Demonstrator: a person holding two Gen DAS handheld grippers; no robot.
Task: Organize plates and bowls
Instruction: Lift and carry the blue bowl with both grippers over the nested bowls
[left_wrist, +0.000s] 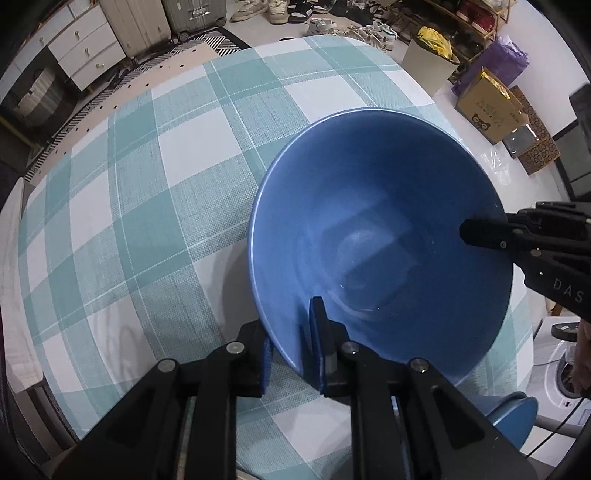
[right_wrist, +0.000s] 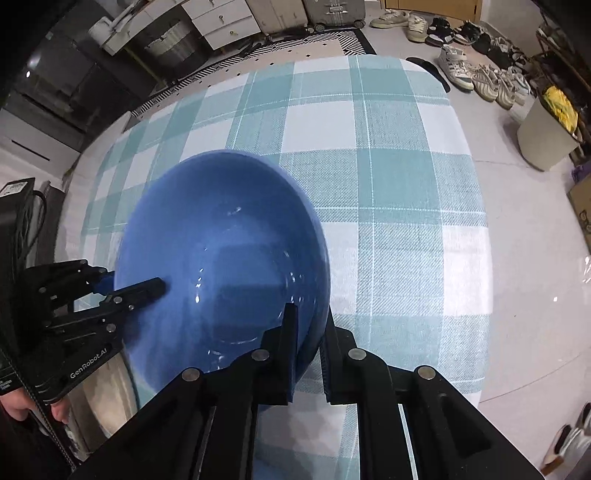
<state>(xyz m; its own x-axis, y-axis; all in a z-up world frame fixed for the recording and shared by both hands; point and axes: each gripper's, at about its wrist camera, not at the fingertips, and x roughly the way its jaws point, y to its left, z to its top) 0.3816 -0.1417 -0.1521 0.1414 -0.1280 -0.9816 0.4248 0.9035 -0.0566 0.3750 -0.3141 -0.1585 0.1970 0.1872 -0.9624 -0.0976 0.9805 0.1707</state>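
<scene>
A large blue bowl (left_wrist: 369, 229) (right_wrist: 221, 258) hangs tilted just above the teal and white checked tablecloth (left_wrist: 147, 192) (right_wrist: 388, 184), with its shadow under it. My left gripper (left_wrist: 291, 328) is shut on the bowl's near rim, one pad inside and one outside. It shows in the right wrist view as the left gripper (right_wrist: 129, 284) on the bowl's left edge. My right gripper (right_wrist: 310, 321) is shut on the opposite rim, and in the left wrist view the right gripper (left_wrist: 498, 230) reaches in from the right. The bowl is empty.
A second blue dish (left_wrist: 513, 413) lies beyond the table edge at lower right. A shiny metal vessel (right_wrist: 107, 398) sits under the bowl's left side. Past the table are shoes (right_wrist: 480, 74), a bin (right_wrist: 546, 133), a cardboard box (left_wrist: 487, 107) and drawers (left_wrist: 85, 51).
</scene>
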